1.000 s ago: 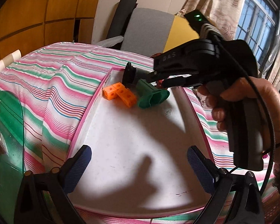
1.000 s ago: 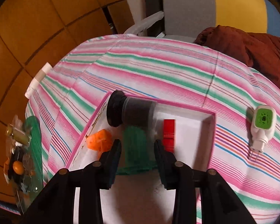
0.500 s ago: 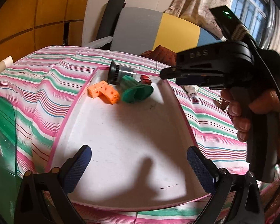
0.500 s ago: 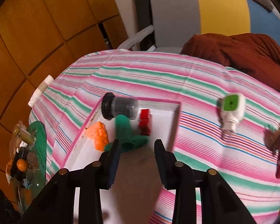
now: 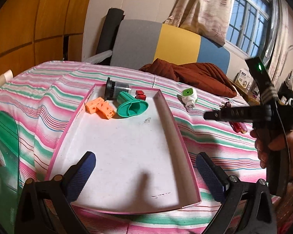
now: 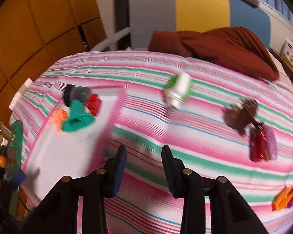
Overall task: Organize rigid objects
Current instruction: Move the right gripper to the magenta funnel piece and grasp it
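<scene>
A white tray with a pink rim (image 5: 167,109) lies on the striped cloth. At its far end sit orange blocks (image 5: 100,108), a green flanged piece (image 5: 132,107), a grey and black cylinder (image 5: 115,88) and a red block (image 5: 140,95). My left gripper (image 5: 145,173) hovers open over the tray's near end with nothing between its blue pads. My right gripper (image 6: 143,165) is open and empty over the cloth just right of the tray's rim (image 6: 117,105). Its side shows in the left wrist view (image 5: 206,115). A white and green plug-in device (image 6: 177,91) lies ahead of it.
On the cloth to the right lie a brown object (image 6: 241,115), a red and purple one (image 6: 261,146) and an orange and purple one (image 6: 285,198). A brown blanket (image 5: 193,74) is bunched at the far side. A green glass table (image 5: 7,136) with small items stands left.
My right gripper has swung right, from above the green piece in the tray to over the striped cloth. The left gripper has shifted slightly, showing more of the bed's right side.
</scene>
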Tool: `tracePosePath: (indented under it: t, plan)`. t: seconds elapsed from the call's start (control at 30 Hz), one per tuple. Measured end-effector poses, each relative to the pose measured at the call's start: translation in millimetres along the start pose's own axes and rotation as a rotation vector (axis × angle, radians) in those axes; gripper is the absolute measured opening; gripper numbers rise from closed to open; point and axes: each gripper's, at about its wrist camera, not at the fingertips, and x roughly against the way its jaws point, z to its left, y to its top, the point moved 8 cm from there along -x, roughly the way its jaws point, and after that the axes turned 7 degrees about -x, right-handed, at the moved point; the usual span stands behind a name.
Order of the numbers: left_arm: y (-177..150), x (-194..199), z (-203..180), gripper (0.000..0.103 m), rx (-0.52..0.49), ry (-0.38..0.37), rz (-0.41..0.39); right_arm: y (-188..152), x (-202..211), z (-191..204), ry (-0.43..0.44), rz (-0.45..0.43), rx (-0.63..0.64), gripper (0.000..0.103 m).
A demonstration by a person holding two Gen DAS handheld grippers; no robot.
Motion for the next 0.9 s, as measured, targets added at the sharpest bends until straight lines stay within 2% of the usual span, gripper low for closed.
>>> tracePosePath:
  t: [0.17,0.33,0.47,0.5,0.53,0.57,0.6,0.67,0.77,0.9]
  plan:
    - [-3,3,-14,0.103,-0.043,-0.015,0.004,-23,0,-51,-0.104,0.048,-0.059,0.037]
    - [-7,4,-29,0.103,-0.078,-0.034,0.019,-41,11,-123,-0.235,0.077,-0.187,0.037]
    - [-5,7,-43,0.103,-0.120,-0.043,0.003,-43,38,-178,-0.384,0.039,-0.295,0.037]
    - [-5,8,-48,0.103,-0.134,-0.045,-0.001,-44,51,-198,-0.458,0.018,-0.340,0.039]
    - [-4,8,-51,0.103,-0.143,-0.047,-0.001,-44,58,-208,-0.493,0.008,-0.367,0.039]
    - [-4,8,-54,0.103,-0.153,-0.049,0.000,-45,71,-229,-0.556,-0.014,-0.433,0.039]
    - [-5,7,-59,0.103,-0.168,-0.055,0.003,-46,79,-241,-0.583,-0.027,-0.481,0.040]
    - [-8,7,-64,0.103,-0.189,-0.064,0.011,-53,95,-273,-0.619,-0.052,-0.616,0.041]
    - [-11,5,-70,0.103,-0.208,-0.071,0.022,-71,100,-307,-0.631,-0.008,-0.775,0.042]
    - [-12,6,-76,0.103,-0.227,-0.073,0.021,-82,86,-328,-0.527,0.036,-0.876,0.042]
